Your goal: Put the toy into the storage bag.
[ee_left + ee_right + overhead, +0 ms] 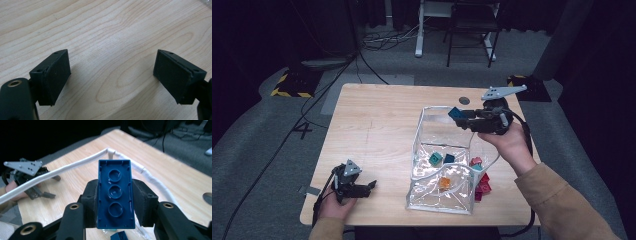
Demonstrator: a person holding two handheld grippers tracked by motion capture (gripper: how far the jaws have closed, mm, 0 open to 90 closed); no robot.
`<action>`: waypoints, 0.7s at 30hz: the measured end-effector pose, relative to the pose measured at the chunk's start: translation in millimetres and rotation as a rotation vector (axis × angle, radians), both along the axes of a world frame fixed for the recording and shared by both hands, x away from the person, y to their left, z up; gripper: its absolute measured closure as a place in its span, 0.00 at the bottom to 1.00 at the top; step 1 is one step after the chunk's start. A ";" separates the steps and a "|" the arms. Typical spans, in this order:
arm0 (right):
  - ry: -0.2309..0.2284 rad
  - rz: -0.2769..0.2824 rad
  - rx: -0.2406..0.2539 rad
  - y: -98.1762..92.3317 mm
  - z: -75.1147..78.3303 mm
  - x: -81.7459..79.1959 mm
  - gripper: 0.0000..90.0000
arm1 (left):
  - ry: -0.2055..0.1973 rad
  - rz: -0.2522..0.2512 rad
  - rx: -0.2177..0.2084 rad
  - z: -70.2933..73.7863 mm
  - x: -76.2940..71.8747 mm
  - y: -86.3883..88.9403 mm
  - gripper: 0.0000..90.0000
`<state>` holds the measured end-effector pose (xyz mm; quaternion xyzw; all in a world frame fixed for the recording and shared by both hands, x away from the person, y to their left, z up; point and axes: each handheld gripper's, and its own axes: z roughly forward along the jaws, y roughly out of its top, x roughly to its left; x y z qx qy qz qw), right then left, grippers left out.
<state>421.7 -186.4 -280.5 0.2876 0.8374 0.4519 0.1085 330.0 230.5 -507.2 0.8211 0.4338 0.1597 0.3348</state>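
Dark room behind, light wood desk up front: right gripper pinching a blue brick over the far rim of the clear bag, left gripper spread wide with nothing in it, near-left on the desk.

Overhead view; 2 close finger-mounted views.
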 end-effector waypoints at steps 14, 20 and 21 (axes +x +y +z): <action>0.135 0.031 -0.188 41.8 -28.7 10.8 0.65 | -0.002 0.001 0.000 -0.1 0.4 0.0 0.16; 0.242 0.071 -0.244 53.7 -40.3 13.1 0.65 | -0.003 0.000 -0.002 -0.2 0.4 0.0 0.16; 0.255 0.078 -0.255 55.4 -42.1 13.1 0.65 | -0.002 0.001 0.000 -0.1 0.4 0.0 0.16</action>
